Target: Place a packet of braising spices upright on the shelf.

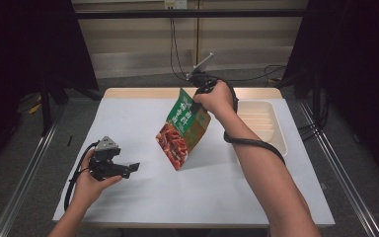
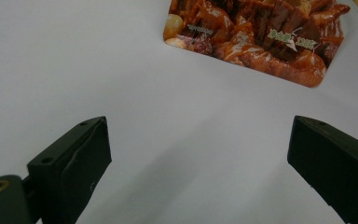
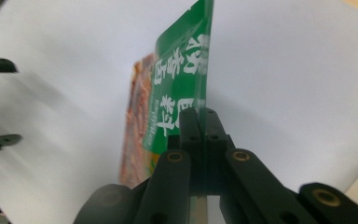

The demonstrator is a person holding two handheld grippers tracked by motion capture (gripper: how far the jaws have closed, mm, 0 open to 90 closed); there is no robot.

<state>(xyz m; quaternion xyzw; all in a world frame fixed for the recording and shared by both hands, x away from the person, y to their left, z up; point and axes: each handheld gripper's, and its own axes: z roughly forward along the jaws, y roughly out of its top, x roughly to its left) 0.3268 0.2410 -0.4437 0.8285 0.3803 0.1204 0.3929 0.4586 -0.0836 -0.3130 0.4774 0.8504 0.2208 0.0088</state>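
A green and red food pouch (image 1: 182, 129) hangs tilted above the middle of the white table, its lower corner near the surface. My right gripper (image 1: 196, 102) is shut on the pouch's top edge, and in the right gripper view the jaws pinch the thin green edge of the pouch (image 3: 179, 84). My left gripper (image 1: 131, 168) rests low at the table's left front, open, with nothing between its fingers (image 2: 72, 161). The left gripper view shows the pouch's red bottom part (image 2: 261, 37) ahead of the jaws.
A white compartment tray (image 1: 264, 123) sits at the table's right rear. The white table (image 1: 143, 197) ends close in front of the left hand. Cables trail from both grippers, and dark curtains stand at both sides.
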